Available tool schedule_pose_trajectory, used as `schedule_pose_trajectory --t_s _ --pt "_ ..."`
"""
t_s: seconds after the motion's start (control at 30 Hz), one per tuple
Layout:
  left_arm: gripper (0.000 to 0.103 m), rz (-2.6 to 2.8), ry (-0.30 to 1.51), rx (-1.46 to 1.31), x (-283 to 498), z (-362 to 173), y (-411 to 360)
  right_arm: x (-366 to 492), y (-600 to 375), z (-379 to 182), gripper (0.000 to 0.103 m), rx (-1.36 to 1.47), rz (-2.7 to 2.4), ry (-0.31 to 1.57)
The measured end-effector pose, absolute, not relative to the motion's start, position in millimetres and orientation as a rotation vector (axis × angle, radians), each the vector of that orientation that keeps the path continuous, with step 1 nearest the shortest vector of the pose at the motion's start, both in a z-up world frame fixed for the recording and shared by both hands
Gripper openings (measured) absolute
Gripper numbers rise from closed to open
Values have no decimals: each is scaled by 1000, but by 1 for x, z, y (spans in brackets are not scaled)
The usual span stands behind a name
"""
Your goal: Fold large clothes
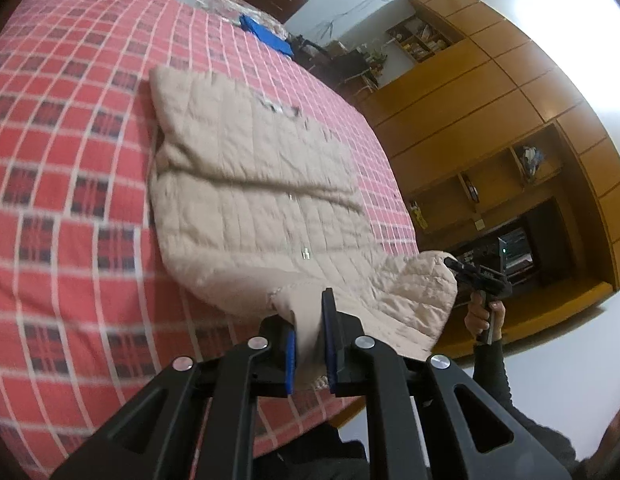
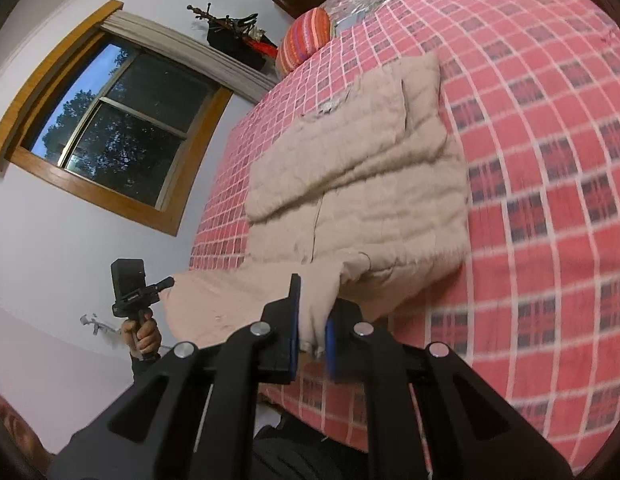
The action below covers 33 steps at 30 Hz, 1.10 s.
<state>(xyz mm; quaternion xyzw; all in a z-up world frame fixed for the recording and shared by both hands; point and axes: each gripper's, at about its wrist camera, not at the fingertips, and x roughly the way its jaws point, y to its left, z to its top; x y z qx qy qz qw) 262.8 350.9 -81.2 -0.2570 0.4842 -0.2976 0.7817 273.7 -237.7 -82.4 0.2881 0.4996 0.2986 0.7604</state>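
Both grippers — left gripper [image 1: 310, 344], right gripper [image 2: 311, 336] — are pinching the beige quilted jacket's [image 1: 254, 184] near hem, fingers closed on fabric. The jacket's long axis is running straight away across the bed [image 1: 70, 160] — the fold likely goes forward.

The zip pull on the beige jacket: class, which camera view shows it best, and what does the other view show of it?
The left wrist view: the zip pull glints on the jacket front, along the closure line. The right wrist view shows only the closure seam on the blurred jacket; no pull can be made out.

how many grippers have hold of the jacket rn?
2. The left gripper pinches the beige quilted jacket's near hem; the right gripper pinches the same lifted hem further along. Both sit at the bed's near edge.
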Motion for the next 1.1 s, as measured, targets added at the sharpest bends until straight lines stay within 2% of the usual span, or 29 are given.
schedule_pose_trajectory --t_s 0.37,0.57,0.73,0.87,0.97,1.03,1.07,1.1 --pt "11 -566 1077 -618 361 -83 369 372 -228 -78 9 602 565 1100" --pt "13 -530 1143 -636 420 -107 373 442 -219 -111 9 602 524 1169" --pt "14 -470 1244 -664 472 -146 378 497 -212 -155 12 615 480 1252" --pt "18 -448 1290 -695 495 -167 382 523 -211 -181 13 628 450 1298" --pt "25 -456 1296 -730 500 -171 386 533 -215 -190 19 665 457 1330" --pt "34 -487 1280 -736 495 -164 387 533 -221 -185 31 702 492 1324" --pt "40 -502 1270 -733 491 -160 387 531 -224 -179 45 706 499 1307" --pt "45 -508 1262 -728 488 -156 389 528 -227 -171 63 705 507 1283"
